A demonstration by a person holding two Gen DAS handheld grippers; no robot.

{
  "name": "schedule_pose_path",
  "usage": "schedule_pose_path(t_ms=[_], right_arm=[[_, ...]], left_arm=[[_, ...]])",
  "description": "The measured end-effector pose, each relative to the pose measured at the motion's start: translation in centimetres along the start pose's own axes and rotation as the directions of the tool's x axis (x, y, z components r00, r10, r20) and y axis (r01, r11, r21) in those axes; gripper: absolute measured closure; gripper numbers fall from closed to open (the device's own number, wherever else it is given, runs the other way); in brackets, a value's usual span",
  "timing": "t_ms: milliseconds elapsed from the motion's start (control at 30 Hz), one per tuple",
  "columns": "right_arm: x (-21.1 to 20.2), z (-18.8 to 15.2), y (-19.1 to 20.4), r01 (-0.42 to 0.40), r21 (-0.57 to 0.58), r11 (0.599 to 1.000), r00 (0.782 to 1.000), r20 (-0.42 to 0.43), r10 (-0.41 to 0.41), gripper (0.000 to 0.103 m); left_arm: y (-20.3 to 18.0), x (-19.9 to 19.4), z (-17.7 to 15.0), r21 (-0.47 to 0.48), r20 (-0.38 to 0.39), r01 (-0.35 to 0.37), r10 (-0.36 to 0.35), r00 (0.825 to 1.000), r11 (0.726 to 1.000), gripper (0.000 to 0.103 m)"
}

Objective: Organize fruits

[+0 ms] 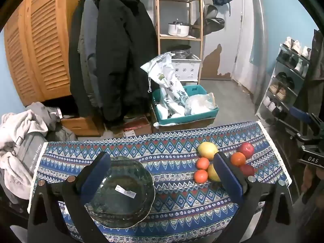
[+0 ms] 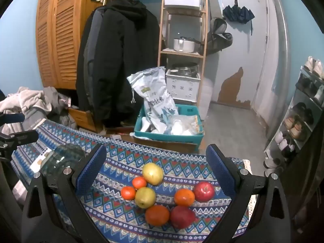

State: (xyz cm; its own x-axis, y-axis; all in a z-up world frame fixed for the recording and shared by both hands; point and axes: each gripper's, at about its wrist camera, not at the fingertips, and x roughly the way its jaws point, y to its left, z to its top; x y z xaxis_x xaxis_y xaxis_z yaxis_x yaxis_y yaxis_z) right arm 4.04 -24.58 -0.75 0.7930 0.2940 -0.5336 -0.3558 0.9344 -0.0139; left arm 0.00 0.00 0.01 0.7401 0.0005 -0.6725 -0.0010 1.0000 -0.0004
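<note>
A dark green glass bowl (image 1: 121,192) sits on the patterned tablecloth (image 1: 178,202) at the left. It is empty apart from a label. My left gripper (image 1: 162,174) is open above it, the bowl under its left finger. To the right lies a cluster of fruit: two yellow pears (image 2: 152,173) (image 2: 145,197), two small tangerines (image 2: 139,182) (image 2: 128,192), two oranges (image 2: 184,197) (image 2: 157,215), and two red apples (image 2: 204,191) (image 2: 182,216). My right gripper (image 2: 156,172) is open above the fruit, touching none. The bowl also shows in the right wrist view (image 2: 64,160).
Beyond the table's far edge are a teal bin (image 2: 168,129) with a rice sack, hanging black coats (image 2: 119,60), a wooden shelf (image 2: 182,50) and a laundry pile (image 1: 22,133). A shoe rack (image 2: 299,117) stands at the right.
</note>
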Motion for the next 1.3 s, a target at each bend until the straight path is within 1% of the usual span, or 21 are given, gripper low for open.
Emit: schedule_pose_path(t_ms=[333,433,467,1300], right_arm=[[0.3,-0.2,0.3,0.006,-0.013,1.000,1.000,-0.001,-0.006,0.006],[0.0,0.0,0.0,0.002,-0.009,1.000,1.000,0.003,-0.002,0.006],[0.0,0.0,0.0,0.003,-0.008,1.000,1.000,0.003,-0.003,0.006],[0.0,-0.2,0.4,-0.005,-0.011,1.000,1.000,0.003,0.005,0.006]], left_arm=[[-0.9,-0.3,0.1,0.015,0.011,0.001,-0.001,1.000,1.000,0.001],[-0.6,-0.4,0.5,0.006,0.014,0.005,-0.005,1.000,1.000,0.001],[0.0,-0.4,0.1,0.002,0.023,0.007,-0.007,1.000,1.000,0.001],[0.0,-0.6,-0.1,0.000,0.028,0.020,-0.020,0.999,1.000,0.001]])
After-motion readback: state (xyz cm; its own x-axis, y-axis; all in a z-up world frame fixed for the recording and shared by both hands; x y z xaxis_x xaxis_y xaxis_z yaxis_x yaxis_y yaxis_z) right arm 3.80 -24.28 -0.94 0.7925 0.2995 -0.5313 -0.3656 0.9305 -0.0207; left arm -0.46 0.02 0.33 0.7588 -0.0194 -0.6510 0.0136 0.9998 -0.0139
